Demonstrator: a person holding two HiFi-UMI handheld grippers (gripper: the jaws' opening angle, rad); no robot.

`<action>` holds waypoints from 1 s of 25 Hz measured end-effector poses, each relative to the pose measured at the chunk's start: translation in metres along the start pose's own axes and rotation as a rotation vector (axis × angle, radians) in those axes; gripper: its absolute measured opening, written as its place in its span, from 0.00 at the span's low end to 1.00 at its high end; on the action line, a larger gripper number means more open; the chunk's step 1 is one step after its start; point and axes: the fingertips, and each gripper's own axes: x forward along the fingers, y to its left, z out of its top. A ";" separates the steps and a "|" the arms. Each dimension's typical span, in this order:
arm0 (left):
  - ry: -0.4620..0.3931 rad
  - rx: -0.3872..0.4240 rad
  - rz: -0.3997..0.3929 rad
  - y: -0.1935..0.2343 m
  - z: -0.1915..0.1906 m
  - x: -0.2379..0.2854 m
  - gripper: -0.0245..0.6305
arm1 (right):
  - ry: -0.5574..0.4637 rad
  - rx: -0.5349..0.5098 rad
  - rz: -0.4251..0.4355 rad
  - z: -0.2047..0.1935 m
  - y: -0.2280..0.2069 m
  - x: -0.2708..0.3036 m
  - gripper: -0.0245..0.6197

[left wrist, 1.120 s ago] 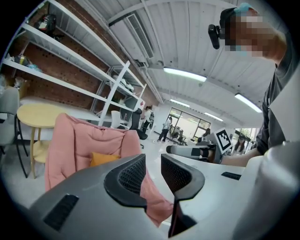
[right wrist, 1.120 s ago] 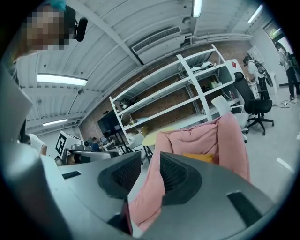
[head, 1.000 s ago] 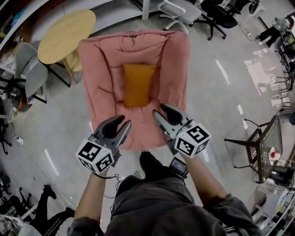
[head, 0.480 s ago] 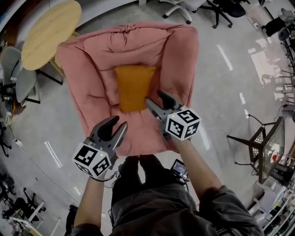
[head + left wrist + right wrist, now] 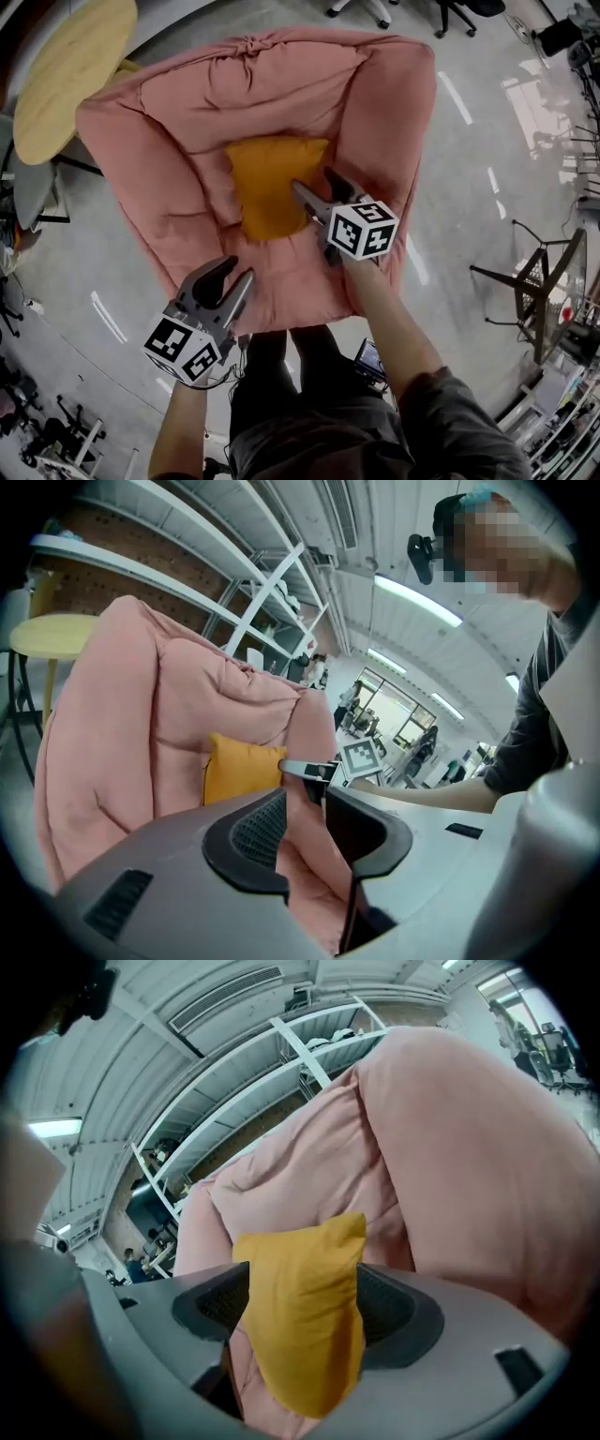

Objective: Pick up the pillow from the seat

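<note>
An orange pillow lies in the middle of a pink padded seat. My right gripper reaches over the seat to the pillow's right edge. Its jaws are opening, and in the right gripper view the pillow hangs between the two pads of the right gripper. My left gripper hovers open at the seat's front edge, left of the person's legs, holding nothing. In the left gripper view the pink cushion shows between the left gripper's jaws, with the pillow beyond.
A round yellow table stands at the seat's back left. A dark metal chair is on the right. Grey chairs sit at the far left. Shelving rises behind the seat.
The view has closed in on the seat. My right gripper went forward from the front edge to the pillow's right edge and spread its jaws. The left gripper stayed near the front edge.
</note>
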 end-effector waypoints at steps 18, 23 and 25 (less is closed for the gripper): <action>0.002 -0.033 -0.039 0.049 -0.019 0.006 0.24 | -0.058 0.133 0.116 -0.014 -0.021 0.077 0.50; -0.010 -0.034 -0.031 0.040 -0.020 0.004 0.24 | -0.059 0.093 0.136 -0.019 -0.002 0.062 0.31; -0.019 -0.024 -0.029 0.030 -0.017 0.002 0.24 | -0.056 0.058 0.161 -0.020 0.014 0.051 0.29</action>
